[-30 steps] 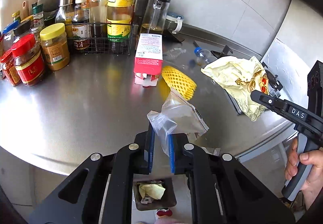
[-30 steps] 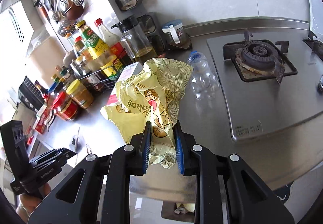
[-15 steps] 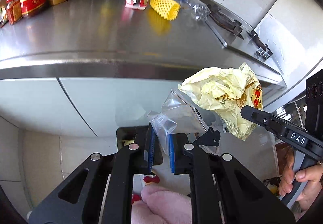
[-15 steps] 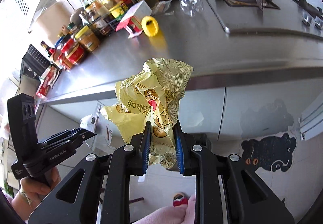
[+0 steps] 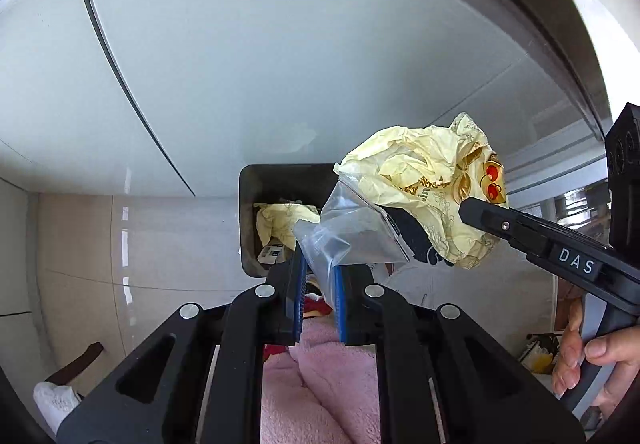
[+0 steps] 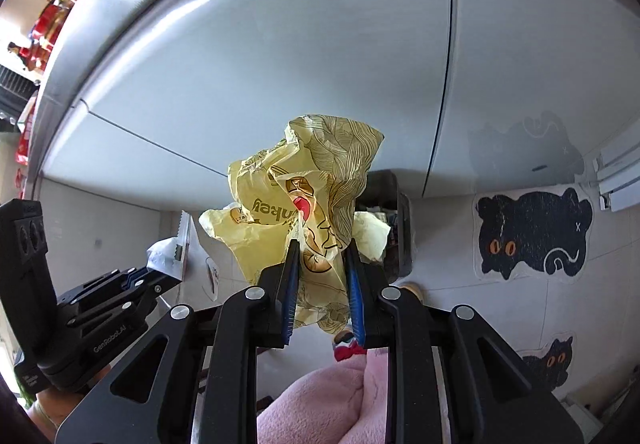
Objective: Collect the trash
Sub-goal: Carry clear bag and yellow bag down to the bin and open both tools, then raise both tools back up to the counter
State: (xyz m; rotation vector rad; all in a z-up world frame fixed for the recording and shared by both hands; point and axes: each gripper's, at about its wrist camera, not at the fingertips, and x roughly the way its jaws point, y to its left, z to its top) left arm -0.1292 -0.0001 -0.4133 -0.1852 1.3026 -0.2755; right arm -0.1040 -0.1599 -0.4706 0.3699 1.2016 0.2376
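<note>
— Where was the trash relative to the bin [image 5: 248,220]?
— Above it. The left gripper [image 5: 318,276] was clenched on a clear plastic bag [image 5: 352,232]; the right gripper [image 6: 322,276] was clenched on a crumpled yellow wrapper [image 6: 304,200].
— And inside the bin?
— Another yellow wrapper [image 5: 280,222] lay there, on the floor before the white cabinet [image 5: 280,64].
</note>
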